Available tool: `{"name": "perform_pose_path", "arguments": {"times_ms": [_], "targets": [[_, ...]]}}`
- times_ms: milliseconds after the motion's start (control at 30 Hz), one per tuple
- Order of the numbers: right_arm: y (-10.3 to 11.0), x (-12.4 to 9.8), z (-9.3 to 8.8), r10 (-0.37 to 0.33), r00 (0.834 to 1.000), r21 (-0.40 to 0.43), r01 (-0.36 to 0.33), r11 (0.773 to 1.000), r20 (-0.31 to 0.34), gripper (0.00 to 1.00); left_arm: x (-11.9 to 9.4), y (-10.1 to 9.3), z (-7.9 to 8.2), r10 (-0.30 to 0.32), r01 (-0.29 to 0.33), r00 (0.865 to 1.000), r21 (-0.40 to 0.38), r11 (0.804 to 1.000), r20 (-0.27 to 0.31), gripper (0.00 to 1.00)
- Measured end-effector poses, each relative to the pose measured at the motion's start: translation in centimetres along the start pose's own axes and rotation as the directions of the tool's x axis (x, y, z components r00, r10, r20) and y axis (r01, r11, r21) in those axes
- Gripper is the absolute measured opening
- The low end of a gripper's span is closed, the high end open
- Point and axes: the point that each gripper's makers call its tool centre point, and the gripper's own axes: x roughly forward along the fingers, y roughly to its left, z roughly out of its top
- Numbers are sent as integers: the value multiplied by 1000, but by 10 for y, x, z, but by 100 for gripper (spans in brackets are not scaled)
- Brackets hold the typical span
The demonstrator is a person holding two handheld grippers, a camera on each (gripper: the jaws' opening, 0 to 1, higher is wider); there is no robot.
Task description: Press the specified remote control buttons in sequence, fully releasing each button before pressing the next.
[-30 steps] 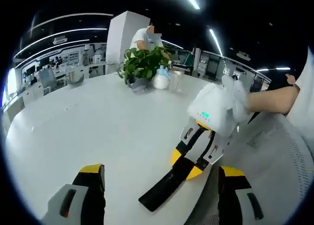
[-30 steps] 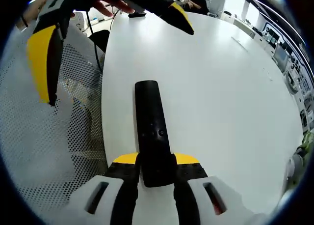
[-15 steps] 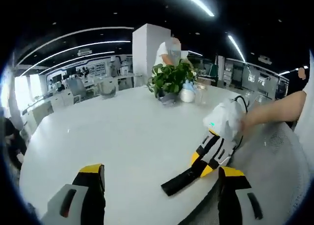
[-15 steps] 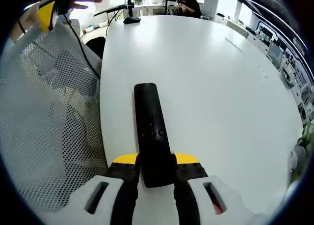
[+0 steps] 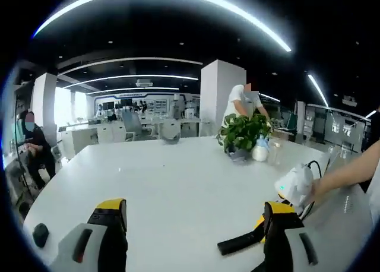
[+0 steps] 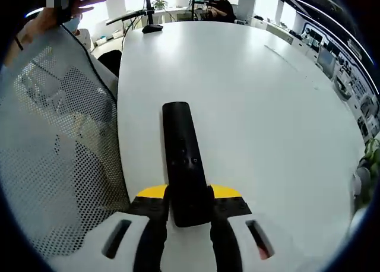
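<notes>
Right gripper (image 6: 189,205) pinching the black remote (image 6: 183,159).
Left gripper (image 5: 193,224) is hovering, fingers (image 5: 110,221) spread, over the white desk (image 5: 160,183).

The remote control (image 6: 183,159) lies lengthwise near the table (image 6: 267,117) edge, its near end between the right gripper (image 6: 189,208) jaws, a mesh chair (image 6: 53,147) alongside, a potted plant (image 5: 242,133) far across.

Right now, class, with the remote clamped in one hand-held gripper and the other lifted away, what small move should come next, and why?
Probably bring the left hand-held gripper back down toward the remote. Its jaws are open, holding nothing, and aimed across the white table, while the right hand-held gripper clamps the remote's near end with the buttons facing up, ready to be pressed.
</notes>
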Motion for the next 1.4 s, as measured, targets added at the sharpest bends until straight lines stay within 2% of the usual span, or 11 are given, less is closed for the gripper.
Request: {"name": "perform_pose_path", "arguments": {"times_ms": [67, 167, 333, 433, 633, 700, 767, 867, 1033, 1167, 1400], "targets": [[0, 0, 0, -1, 1000, -2, 1, 1000, 0, 26, 0, 4, -9, 19, -19, 999, 2, 1000, -51, 100], [0, 0, 1, -3, 1000, -6, 3, 1000, 1, 26, -4, 0, -1, 21, -21, 1000, 4, 1000, -7, 100], [-1, 1, 1, -8, 1000, 9, 8, 1000, 1, 26, -9, 7, 1, 71, -72, 997, 42, 997, 6, 100], [0, 0, 1, -32, 999, 33, 30, 999, 43, 26, -10, 12, 5, 77, -77, 997, -9, 997, 27, 100], [1, 0, 1, -31, 998, 26, 30, 999, 48, 25, -13, 11, 0, 74, -74, 997, 3, 997, 3, 95], [1, 0, 1, -31, 998, 30, 29, 999, 54, 25, -14, 9, 5, 56, -56, 998, -8, 998, 27, 95], [2, 0, 2, -27, 998, 15, 26, 1000, 57, 25, -13, 1, 7, 6, -8, 1000, 76, 997, 31, 97], [1, 2, 4, 15, 1000, -26, -15, 1000, 2, 25, -12, -13, 4, -65, 64, 998, 29, 997, 20, 96], [2, 2, 3, 15, 1000, -19, -15, 1000, -11, 25, -13, 0, 11, -45, 48, 997, -44, 998, 62, 95], [2, 3, 4, 10, 999, -12, -10, 1000, -32, 25, -15, -2, 18, -22, 21, 995, 18, 1000, 93, 95], [2, 3, 5, 38, 997, -53, -41, 998, -65, 24, -8, -15, 14, -87, 82, 994, 85, 993, 59, 95]]}}
